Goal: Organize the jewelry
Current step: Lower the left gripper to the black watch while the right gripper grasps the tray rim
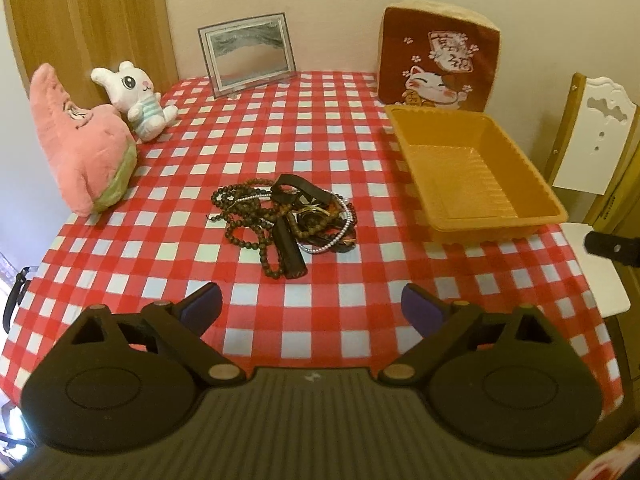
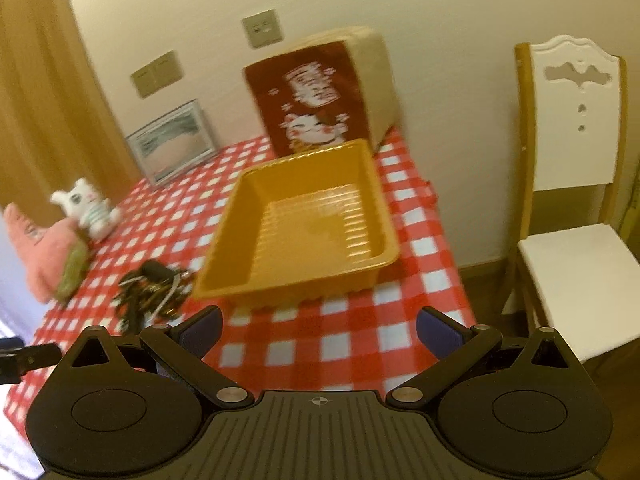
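Observation:
A tangled pile of jewelry [image 1: 286, 224], dark bead strings, a silver bead chain and black straps, lies mid-table on the red checked cloth [image 1: 240, 152]. An empty orange tray [image 1: 472, 168] stands to its right. My left gripper [image 1: 312, 306] is open and empty, hovering short of the pile. In the right wrist view my right gripper [image 2: 318, 328] is open and empty, just before the tray [image 2: 304, 228]; the jewelry pile [image 2: 154, 292] lies to its left. The right gripper's tip shows at the left wrist view's right edge [image 1: 612, 246].
A pink star plush [image 1: 80, 144] and a white bunny plush [image 1: 138, 98] sit at the left. A picture frame [image 1: 248, 54] and a brown cat-print cushion [image 1: 438, 64] lean on the back wall. A white chair [image 2: 572, 200] stands right of the table.

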The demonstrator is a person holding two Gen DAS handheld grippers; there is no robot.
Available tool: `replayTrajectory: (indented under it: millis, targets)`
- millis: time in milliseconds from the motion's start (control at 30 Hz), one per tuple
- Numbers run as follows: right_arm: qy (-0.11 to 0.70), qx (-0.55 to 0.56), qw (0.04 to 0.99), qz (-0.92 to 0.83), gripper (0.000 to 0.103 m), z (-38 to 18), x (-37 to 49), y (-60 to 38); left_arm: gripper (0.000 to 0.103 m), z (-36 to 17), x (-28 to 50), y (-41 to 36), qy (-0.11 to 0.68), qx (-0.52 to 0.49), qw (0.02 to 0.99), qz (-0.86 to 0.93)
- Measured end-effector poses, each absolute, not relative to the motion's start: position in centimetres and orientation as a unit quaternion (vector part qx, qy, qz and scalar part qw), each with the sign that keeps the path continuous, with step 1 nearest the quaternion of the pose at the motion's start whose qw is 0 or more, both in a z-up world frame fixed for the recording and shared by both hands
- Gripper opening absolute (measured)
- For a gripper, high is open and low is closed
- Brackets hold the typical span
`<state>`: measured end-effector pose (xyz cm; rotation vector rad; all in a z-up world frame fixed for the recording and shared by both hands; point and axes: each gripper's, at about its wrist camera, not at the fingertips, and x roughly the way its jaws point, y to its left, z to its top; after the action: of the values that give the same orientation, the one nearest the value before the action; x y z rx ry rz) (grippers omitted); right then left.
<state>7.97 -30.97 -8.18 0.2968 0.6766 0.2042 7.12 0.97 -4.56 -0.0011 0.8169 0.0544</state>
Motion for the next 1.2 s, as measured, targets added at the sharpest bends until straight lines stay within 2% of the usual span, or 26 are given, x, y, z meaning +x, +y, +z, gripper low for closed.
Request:
replayTrajectory:
  millis: [33,133,200,567,967,1200]
  targets:
    - [0.326,0.144,0.930,0.092,0.101,-8.6,8.4,-31.2,0.094,-4.9,7.6,1.1,0.397,0.001,0.917,0.027]
    - [0.320,0.147,0.933,0.075,0.086,-9.8,9.8,-31.7,0.093,-5.9,9.3,1.5,0.399,0.008,0.916,0.023]
    - [0.318,0.154,0.934,0.057,0.083,-10.7,10.8,-32.0,0.091,-6.6,10.5,1.8,0.404,0.009,0.915,0.020]
    - [0.262,0.204,0.943,-0.016,0.048,-14.6,14.9,-32.1,0.088,-9.5,15.6,2.3,0.408,0.025,0.913,0.002]
    - [0.237,0.239,0.941,-0.043,0.026,-16.6,17.9,-31.6,0.080,-11.9,18.8,2.6,0.424,0.028,0.905,-0.008]
    - [0.225,0.224,0.948,-0.033,0.023,-17.0,18.4,-31.2,0.075,-12.6,19.4,2.7,0.430,0.035,0.902,-0.012]
